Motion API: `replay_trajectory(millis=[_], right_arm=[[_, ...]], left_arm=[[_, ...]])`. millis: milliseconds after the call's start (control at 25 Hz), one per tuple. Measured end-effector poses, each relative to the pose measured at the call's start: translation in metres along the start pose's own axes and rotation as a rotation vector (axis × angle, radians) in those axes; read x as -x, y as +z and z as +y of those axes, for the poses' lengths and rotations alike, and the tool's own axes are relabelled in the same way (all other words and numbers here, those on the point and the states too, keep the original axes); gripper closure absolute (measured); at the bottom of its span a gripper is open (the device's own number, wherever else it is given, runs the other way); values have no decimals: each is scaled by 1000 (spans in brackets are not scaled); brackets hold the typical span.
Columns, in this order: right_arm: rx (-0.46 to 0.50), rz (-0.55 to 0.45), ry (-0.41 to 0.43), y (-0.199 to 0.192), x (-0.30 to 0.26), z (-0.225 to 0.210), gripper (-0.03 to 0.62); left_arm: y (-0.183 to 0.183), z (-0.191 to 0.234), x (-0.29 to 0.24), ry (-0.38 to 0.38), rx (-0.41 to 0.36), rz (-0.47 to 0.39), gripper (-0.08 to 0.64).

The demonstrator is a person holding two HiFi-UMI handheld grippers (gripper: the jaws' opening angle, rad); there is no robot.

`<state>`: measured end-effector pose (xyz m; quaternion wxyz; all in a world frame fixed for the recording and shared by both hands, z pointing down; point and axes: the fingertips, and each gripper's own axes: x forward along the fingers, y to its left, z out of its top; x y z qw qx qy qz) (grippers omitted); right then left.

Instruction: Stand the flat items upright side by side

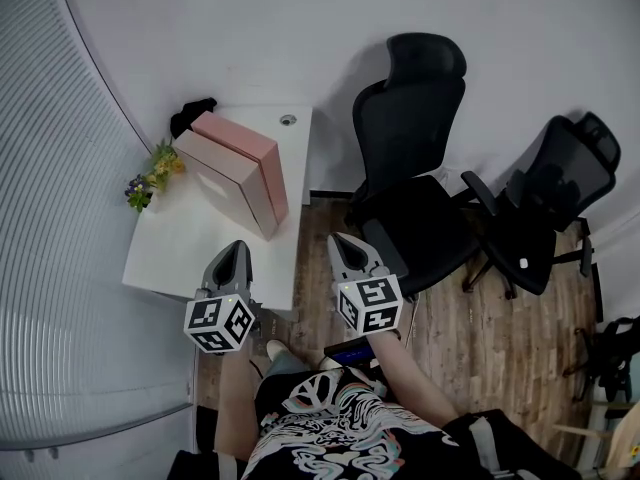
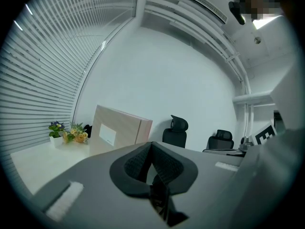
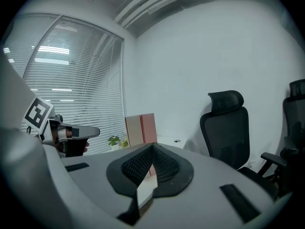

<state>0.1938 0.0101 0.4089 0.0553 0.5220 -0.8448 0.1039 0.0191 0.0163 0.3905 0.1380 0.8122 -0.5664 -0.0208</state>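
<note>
Two flat boxes stand upright side by side on the white desk (image 1: pixel 185 253): a beige one (image 1: pixel 222 180) on the left and a pink one (image 1: pixel 247 146) against it. The left gripper view shows the beige box (image 2: pixel 116 130) face on. In the right gripper view both appear far off, the beige box (image 3: pixel 133 130) next to the pink box (image 3: pixel 148 128). My left gripper (image 1: pixel 238 249) hovers shut over the desk's near edge, short of the boxes, with nothing in it. My right gripper (image 1: pixel 343 239) is shut and empty, beside the desk over the floor.
A small pot of flowers (image 1: pixel 150 176) sits at the desk's left edge, with a dark object (image 1: pixel 192 114) behind the boxes. Two black office chairs (image 1: pixel 412 168) (image 1: pixel 552 196) stand on the wooden floor to the right. Window blinds (image 1: pixel 50 218) run along the left.
</note>
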Motion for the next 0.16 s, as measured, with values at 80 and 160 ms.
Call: replay_trajectory(millis=[80,160], right_arm=[[-3,0,-2,-1,0,-2,591],[-7,0,-4,-2,1,-4,591]], left_arm=[[-1,-1,1,1,1,0,560],[-1,-1,3,2,1,0,560]])
